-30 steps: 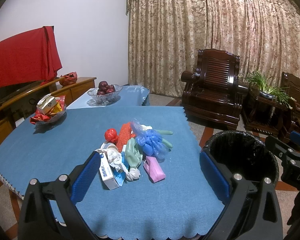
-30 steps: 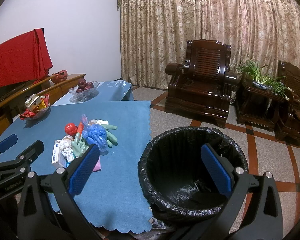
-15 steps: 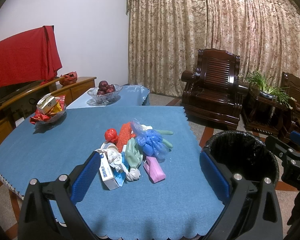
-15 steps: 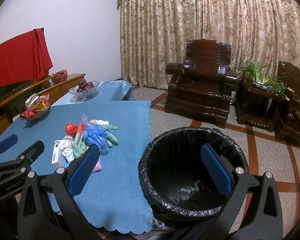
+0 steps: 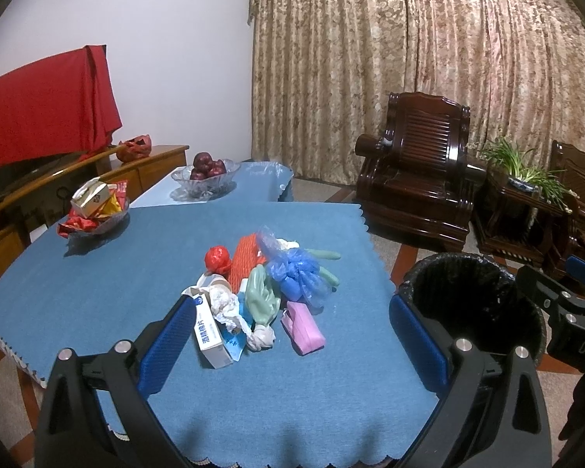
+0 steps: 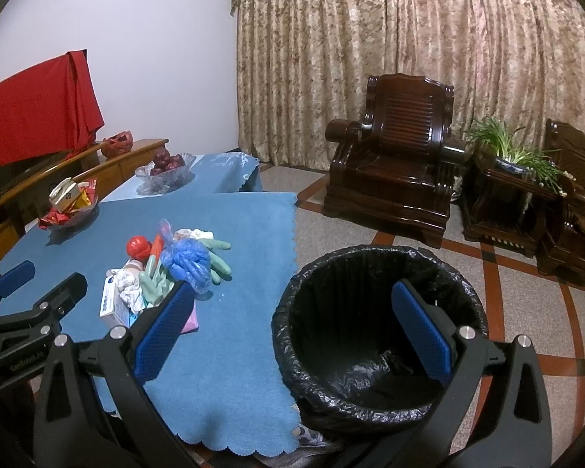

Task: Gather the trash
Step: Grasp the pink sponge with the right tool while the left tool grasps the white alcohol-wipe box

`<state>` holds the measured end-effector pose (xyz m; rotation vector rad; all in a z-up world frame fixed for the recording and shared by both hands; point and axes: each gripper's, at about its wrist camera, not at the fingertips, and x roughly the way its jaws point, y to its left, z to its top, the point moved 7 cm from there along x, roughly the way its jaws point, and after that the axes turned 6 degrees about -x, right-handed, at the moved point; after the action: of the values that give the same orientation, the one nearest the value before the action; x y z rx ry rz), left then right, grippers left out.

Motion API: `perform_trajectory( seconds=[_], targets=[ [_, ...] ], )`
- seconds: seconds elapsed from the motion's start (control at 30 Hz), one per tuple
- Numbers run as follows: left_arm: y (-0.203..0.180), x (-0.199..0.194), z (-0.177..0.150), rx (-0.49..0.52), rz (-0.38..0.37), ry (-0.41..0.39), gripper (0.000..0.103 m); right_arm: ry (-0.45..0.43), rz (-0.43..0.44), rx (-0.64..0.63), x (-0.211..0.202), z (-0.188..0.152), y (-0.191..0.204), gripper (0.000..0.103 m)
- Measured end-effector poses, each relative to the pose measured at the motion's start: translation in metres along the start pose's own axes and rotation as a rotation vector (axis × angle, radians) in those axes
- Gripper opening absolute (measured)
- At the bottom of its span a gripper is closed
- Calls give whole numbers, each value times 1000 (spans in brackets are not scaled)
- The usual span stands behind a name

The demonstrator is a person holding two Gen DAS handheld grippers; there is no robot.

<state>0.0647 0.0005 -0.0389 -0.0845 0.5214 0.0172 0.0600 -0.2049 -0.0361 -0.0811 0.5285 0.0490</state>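
A pile of trash (image 5: 261, 288) lies on the blue tablecloth (image 5: 136, 273): a white box (image 5: 208, 335), crumpled tissue (image 5: 224, 304), a pink packet (image 5: 303, 327), green gloves (image 5: 261, 296), a blue plastic bag (image 5: 298, 273), a red ball (image 5: 216, 258) and orange netting (image 5: 242, 261). My left gripper (image 5: 292, 339) is open and empty, held above the near side of the pile. My right gripper (image 6: 292, 323) is open and empty, above the near rim of the bin (image 6: 378, 331), which has a black liner. The pile also shows in the right wrist view (image 6: 167, 273).
A glass bowl of snack packets (image 5: 93, 210) stands at the table's far left. A bowl of red fruit (image 5: 204, 179) sits on a second table behind. The bin (image 5: 475, 304) stands on the floor right of the table. Dark wooden armchairs (image 5: 421, 191) and a plant (image 5: 526, 171) stand beyond.
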Motion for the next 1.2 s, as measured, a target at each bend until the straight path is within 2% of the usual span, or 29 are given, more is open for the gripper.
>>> perform_trajectory(
  seconds=[0.27, 0.47, 0.57, 0.7, 0.8, 0.87, 1.0, 1.1, 1.2],
  targets=[
    [24, 17, -4, -22, 37, 0, 97, -2, 32, -7, 25, 0, 16, 98],
    [78, 45, -13, -64, 137, 23, 97, 14, 96, -30, 67, 1, 51, 98],
    [105, 61, -20, -98, 156, 54, 97, 30, 137, -52, 92, -2, 73, 98],
    [131, 74, -27, -107, 195, 50, 97, 53, 183, -94, 123, -9, 106, 97],
    [146, 85, -36, -104, 227, 63, 97, 79, 228, -128, 146, -19, 130, 88],
    [152, 89, -41, -108, 229, 71, 97, 106, 270, -148, 161, -28, 145, 77],
    [157, 100, -51, -118, 228, 98, 96, 165, 277, -167, 195, -49, 165, 74],
    [159, 108, -56, -128, 215, 113, 96, 211, 280, -183, 216, -65, 175, 65],
    [154, 115, -59, -117, 209, 129, 93, 250, 300, -187, 227, -73, 181, 49]
  ],
)
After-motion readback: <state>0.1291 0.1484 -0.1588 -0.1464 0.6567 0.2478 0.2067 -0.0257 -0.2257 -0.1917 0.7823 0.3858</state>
